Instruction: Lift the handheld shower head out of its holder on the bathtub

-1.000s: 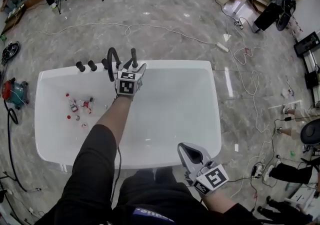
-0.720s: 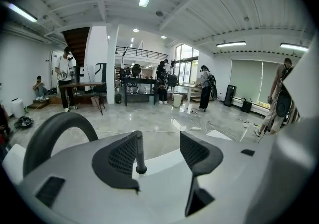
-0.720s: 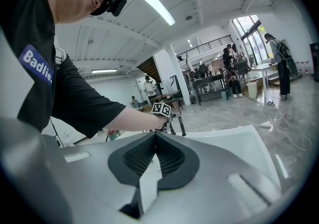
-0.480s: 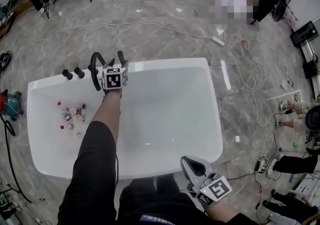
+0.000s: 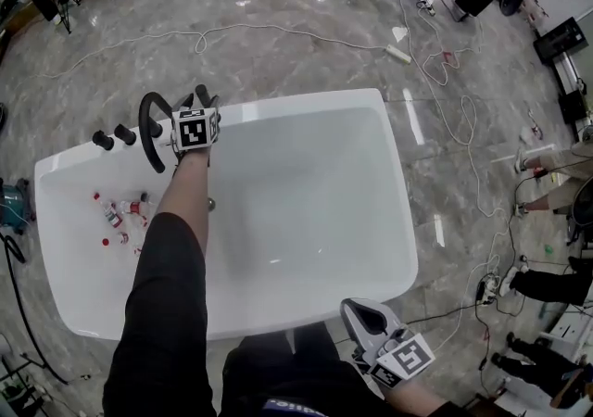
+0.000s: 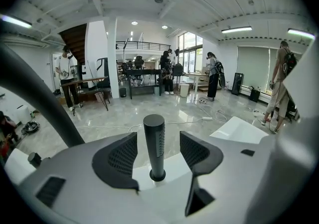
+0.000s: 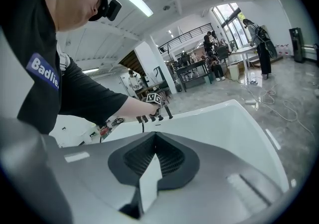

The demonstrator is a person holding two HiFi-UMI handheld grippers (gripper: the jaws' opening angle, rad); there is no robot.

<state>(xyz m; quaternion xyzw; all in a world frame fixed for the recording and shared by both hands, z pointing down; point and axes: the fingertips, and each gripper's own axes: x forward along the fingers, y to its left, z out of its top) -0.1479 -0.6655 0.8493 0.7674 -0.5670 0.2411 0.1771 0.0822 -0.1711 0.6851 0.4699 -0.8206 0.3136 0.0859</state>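
Observation:
The black cylindrical shower head (image 6: 154, 133) stands upright in its round holder on the white bathtub rim (image 6: 174, 166). My left gripper (image 6: 158, 144) is open, one jaw on each side of the shower head, with a gap on both sides. In the head view the left gripper (image 5: 196, 103) sits at the tub's far rim next to the arched black faucet (image 5: 148, 137). My right gripper (image 5: 358, 310) hangs by the tub's near rim, shut and empty. The right gripper view shows its jaws (image 7: 154, 141) pressed together, with the shower head (image 7: 168, 111) far off.
Two black knobs (image 5: 111, 138) stand left of the faucet. Several small bottles (image 5: 116, 213) lie in the tub's left end, and a drain (image 5: 211, 206) lies mid-floor. Cables (image 5: 463, 142) trail over the marble floor on the right. People stand in the background.
My left gripper has reached further along the far rim, so its open jaws now flank the shower head. The right gripper has stayed shut near the tub's front edge.

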